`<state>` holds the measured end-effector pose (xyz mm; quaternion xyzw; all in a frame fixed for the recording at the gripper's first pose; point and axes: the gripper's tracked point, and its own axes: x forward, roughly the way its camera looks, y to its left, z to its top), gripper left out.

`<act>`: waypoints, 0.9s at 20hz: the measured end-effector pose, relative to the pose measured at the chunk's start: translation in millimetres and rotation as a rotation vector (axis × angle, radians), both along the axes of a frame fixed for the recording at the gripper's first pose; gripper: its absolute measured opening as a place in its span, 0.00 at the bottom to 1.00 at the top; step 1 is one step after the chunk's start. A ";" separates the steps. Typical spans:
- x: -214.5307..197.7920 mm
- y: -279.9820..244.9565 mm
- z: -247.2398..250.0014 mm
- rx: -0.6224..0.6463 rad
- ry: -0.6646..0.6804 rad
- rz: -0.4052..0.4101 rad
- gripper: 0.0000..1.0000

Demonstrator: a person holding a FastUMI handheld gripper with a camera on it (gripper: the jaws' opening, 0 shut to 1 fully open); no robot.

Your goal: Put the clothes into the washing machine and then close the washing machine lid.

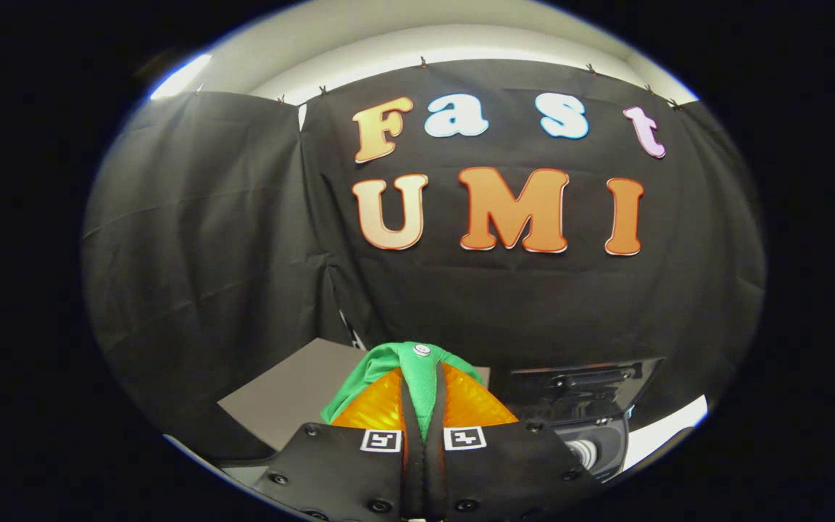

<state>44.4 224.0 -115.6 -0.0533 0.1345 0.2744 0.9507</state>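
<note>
My gripper holds a green garment with a white button, pinched between its two orange fingers, which stand close together. The cloth bunches over the fingertips and hangs a little to their left. Below and to the right of the fingers lies the washing machine, with its dark lid raised behind the opening. Part of the drum's inside shows beside the right finger.
A grey table top lies beyond the fingers to the left. The black booth cloth hangs close behind the table and the machine. A white surface shows to the right of the machine.
</note>
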 end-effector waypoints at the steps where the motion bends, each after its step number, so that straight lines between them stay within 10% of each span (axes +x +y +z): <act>1: 6.4 -12.3 6.7 0.000 -0.013 -0.012 0.08; 18: 105.9 -205.4 -15.8 -0.036 0.012 -0.223 0.08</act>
